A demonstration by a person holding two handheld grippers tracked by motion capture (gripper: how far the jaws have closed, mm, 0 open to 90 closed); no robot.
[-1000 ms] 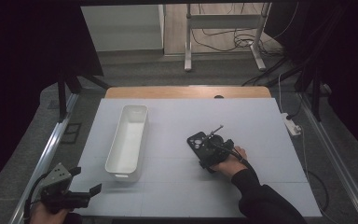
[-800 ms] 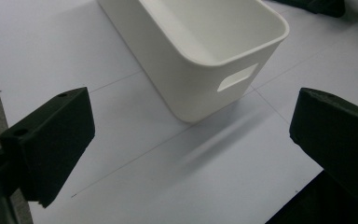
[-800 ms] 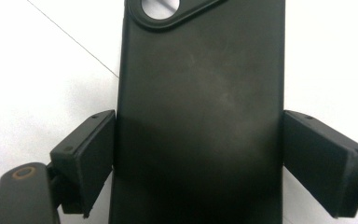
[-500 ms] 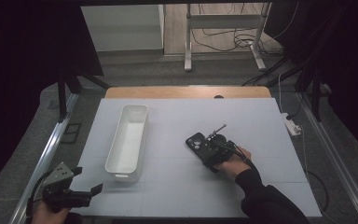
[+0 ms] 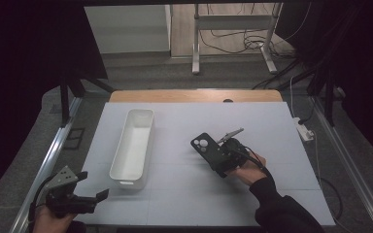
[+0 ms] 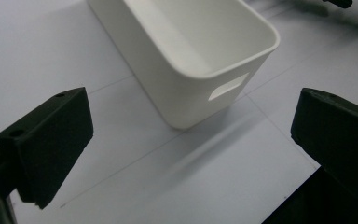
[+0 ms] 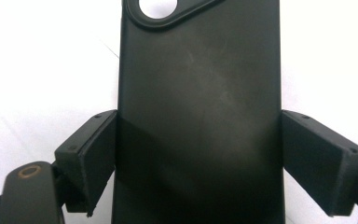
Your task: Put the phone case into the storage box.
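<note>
Right tool (image 7: 198, 163) clamps black phone case (image 7: 198, 93) across its sides, lifting it off counter (image 5: 175, 194), prob. for white bin (image 5: 133, 145) nearby. Left tool (image 6: 191, 144) spread wide, idle by bin's end.

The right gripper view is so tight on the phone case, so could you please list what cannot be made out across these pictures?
- Phone case: right gripper view, top and bottom cut off by the frame edges; its inner side faces away.
- Same case: high view, lower end hidden by the right gripper.
- White bin: left gripper view, far end cut off by the top edge.
- Left gripper: high view, dark and small.
</note>
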